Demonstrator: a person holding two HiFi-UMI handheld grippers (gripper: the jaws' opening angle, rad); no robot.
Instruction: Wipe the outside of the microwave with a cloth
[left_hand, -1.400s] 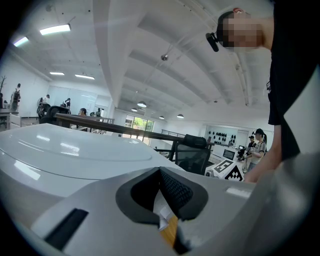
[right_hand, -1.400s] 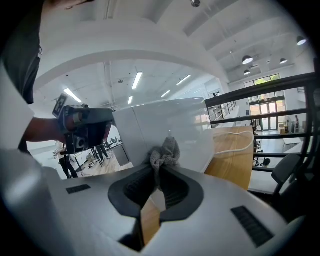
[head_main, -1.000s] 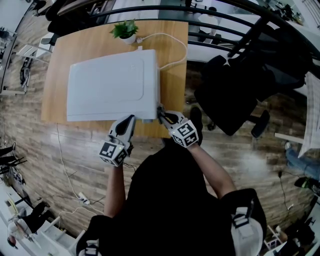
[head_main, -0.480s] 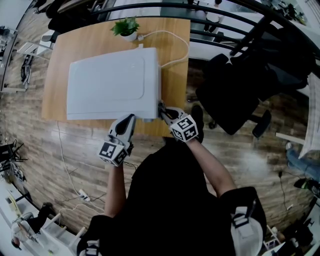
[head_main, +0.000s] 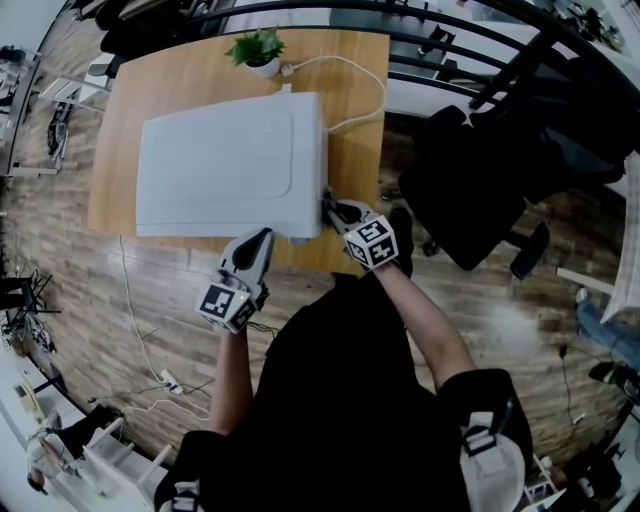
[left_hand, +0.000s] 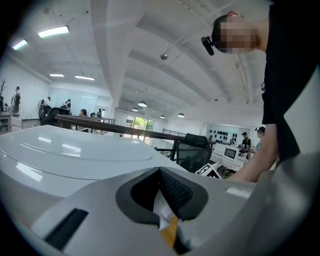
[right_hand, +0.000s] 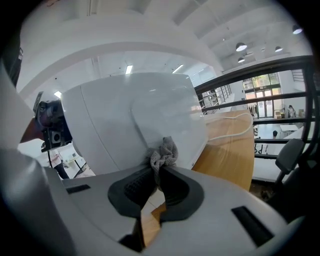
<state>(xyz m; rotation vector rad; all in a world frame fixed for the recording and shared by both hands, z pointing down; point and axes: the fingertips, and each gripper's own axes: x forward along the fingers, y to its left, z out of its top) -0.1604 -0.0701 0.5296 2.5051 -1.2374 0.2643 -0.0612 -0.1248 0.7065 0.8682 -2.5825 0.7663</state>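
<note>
**A:** Where are we with the microwave (head_main: 225, 165)?

**B:** It's sitting on the wooden table (head_main: 112, 120). We've got the cloth (right_hand: 164, 152) pinched in the right gripper (right_hand: 156, 176), bunched against its right side by the front corner. The left gripper (left_hand: 160, 176) is closed on nothing, down by the front edge. Our guess is most faces still need wiping.

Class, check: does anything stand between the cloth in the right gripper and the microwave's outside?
Nothing visible does. The crumpled grey cloth, pinched in the right gripper, sits directly against the white microwave wall.
</note>
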